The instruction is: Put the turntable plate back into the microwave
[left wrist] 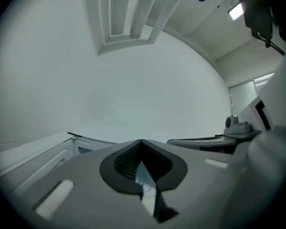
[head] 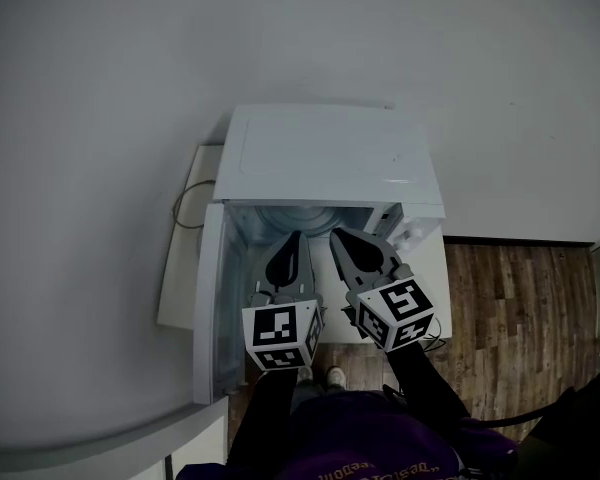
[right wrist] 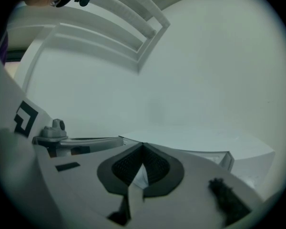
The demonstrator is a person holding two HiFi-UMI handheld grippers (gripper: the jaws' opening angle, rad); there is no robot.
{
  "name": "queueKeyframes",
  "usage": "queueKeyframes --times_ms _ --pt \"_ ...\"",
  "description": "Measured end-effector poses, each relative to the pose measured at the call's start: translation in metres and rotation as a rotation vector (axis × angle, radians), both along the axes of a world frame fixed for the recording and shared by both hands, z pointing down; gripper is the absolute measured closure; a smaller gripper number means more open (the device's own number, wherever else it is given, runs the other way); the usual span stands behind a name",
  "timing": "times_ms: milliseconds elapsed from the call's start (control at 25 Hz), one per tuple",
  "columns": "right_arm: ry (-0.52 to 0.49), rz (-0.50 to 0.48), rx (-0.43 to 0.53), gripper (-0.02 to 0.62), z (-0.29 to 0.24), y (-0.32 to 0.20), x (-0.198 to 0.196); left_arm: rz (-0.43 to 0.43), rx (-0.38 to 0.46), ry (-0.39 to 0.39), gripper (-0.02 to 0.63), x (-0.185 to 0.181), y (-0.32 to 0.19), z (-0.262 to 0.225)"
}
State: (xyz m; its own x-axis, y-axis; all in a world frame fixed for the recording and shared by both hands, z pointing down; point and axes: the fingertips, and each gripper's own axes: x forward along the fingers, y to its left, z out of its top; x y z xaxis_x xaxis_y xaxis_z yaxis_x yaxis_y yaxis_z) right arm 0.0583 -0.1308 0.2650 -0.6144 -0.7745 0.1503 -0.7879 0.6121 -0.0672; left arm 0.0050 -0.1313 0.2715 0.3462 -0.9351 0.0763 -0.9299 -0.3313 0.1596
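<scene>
The white microwave [head: 320,153] stands against the wall with its door [head: 208,298] swung open to the left. Inside the cavity a pale glassy curve shows, which looks like the turntable plate [head: 298,216]; most of it is hidden by the grippers. My left gripper [head: 293,236] and right gripper [head: 337,234] hang side by side at the mouth of the cavity, pointing level at the wall. Both are shut with nothing between the pads. The left gripper view shows its closed tips [left wrist: 141,142] over the microwave's top, and the right gripper view shows the same [right wrist: 143,145].
The microwave sits on a white counter [head: 178,268], with a thin cable [head: 183,206] looped at its left. A plain white wall fills the back. Wooden floor [head: 520,298] lies to the right. The person's shoes [head: 320,375] show below the grippers.
</scene>
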Motion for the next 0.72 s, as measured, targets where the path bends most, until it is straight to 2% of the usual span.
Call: queueKeyframes --times_ms 720 --pt "0.001 -0.010 -0.012 0.586 0.0024 -0.0050 -0.0042 0.006 0.001 -0.051 0.600 0.0047 -0.0031 0.0031"
